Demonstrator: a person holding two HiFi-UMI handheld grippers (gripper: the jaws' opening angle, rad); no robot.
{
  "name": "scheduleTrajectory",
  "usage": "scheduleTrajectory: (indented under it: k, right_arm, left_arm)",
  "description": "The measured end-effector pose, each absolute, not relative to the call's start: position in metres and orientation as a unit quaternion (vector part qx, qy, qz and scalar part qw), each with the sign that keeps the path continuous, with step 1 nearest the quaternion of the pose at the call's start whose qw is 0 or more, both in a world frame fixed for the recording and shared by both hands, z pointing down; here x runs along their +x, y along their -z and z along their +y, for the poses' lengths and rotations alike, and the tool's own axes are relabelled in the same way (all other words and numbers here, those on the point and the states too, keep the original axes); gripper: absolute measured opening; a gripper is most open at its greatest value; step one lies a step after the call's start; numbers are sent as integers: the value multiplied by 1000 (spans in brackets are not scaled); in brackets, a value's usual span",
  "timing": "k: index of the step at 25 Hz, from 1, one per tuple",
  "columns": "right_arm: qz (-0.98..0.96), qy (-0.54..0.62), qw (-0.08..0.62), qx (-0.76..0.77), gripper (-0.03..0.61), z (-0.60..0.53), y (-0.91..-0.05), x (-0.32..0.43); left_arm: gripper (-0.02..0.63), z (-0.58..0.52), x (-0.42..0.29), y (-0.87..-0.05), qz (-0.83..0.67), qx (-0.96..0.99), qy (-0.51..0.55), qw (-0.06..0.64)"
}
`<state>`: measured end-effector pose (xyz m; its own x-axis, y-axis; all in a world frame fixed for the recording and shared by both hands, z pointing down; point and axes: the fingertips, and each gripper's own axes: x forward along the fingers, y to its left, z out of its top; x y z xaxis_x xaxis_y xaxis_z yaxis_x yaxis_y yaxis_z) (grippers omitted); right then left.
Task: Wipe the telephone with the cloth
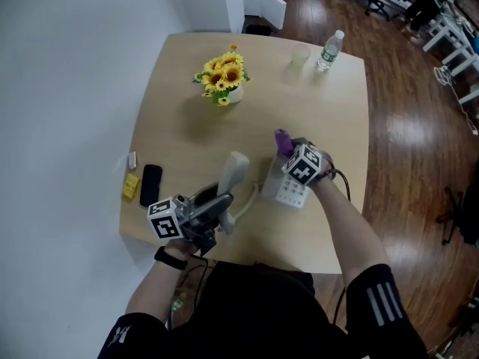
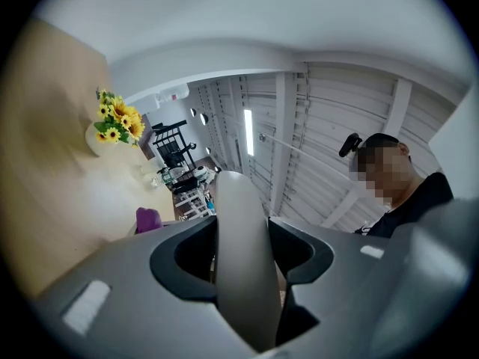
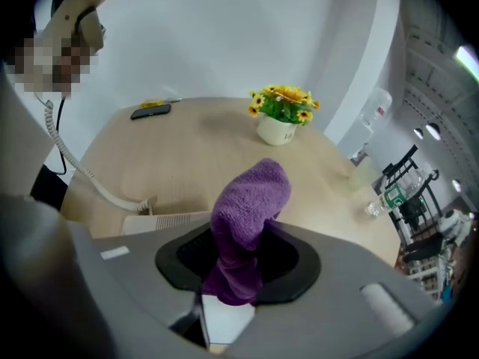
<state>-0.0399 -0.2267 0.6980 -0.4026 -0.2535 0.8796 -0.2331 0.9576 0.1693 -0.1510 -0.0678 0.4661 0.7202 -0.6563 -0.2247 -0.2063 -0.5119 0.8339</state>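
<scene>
Left gripper (image 1: 213, 214) jaws closed on handset (image 1: 233, 172), held beside telephone base (image 1: 290, 193) near table's (image 1: 340, 126) front edge. Right gripper (image 1: 290, 155) jaws pinch purple cloth (image 1: 283, 140) above base.

No text was legible — water bottle (image 1: 330, 49) label too small, flower pot (image 3: 277, 131) print blurred, telephone (image 1: 290, 193) keypad marks unreadable.

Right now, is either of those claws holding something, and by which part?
The left gripper holds the telephone handset, fingers shut across its middle. The right gripper holds the purple cloth by its lower end, the rest bunched above the fingers.
</scene>
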Motion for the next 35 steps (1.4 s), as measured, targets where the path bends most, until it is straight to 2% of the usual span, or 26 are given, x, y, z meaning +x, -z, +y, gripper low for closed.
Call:
scheduleTrajectory:
  k: [12,23,30,35]
  right_arm:
    - [-829,82,549,66,133,-121,-728,-46]
    - [-823,65,564,17,133,-40,-753,-53]
    - [-849,-59,524,20,135,-19,-734,-50]
    - [-888,-115,438,81,135,-2,-687,-31]
  left_arm:
    - [206,-69,-152,-472,-256,827,264,424]
    - [206,-71,-150,-480,-257,830,247,429]
    - [206,-74,-143,-489,-278,833,213,429]
    - [206,-97,-129,-521,-329,829,145,428]
